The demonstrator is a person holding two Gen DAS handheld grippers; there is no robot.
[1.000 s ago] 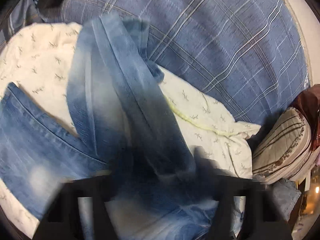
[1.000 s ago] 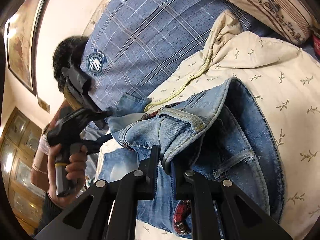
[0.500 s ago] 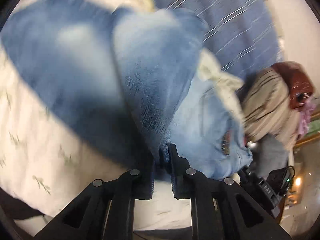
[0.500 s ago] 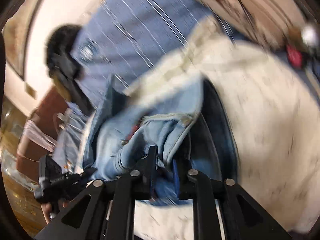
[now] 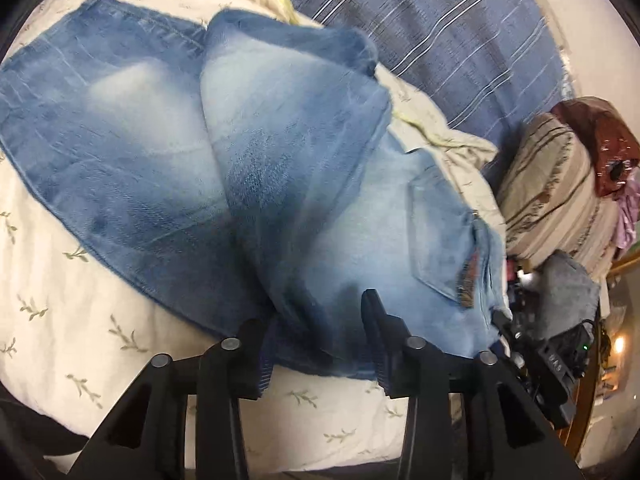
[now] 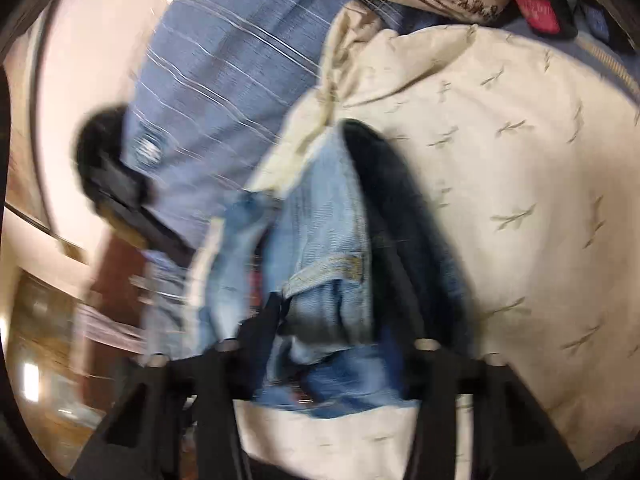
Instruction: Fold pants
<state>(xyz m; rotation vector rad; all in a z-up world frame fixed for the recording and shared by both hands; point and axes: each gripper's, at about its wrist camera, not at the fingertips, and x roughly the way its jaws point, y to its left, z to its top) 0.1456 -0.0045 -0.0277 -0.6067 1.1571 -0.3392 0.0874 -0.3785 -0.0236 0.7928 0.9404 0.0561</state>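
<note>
Two handheld grippers flank a pair of blue jeans [image 5: 248,168] lying on a cream, leaf-print quilt [image 5: 60,312] spread over a bed. Seen from the left wrist camera, the left gripper [image 5: 316,344] has its jaws apart, the near edge of the folded denim lying between them without being pinched. One leg of the jeans is doubled over the seat, and a back pocket [image 5: 440,240] with a brown leather patch [image 5: 468,276] faces up toward the right. From the right wrist camera, blurred by motion, the right gripper [image 6: 340,352] likewise stands with jaws spread, the waistband [image 6: 328,268] bunched between them. A blue striped sheet [image 5: 440,32] covers the bed beyond the quilt, and a beige patterned pillow [image 5: 548,196] sits at the right, beside a grey cloth [image 5: 568,292].
</note>
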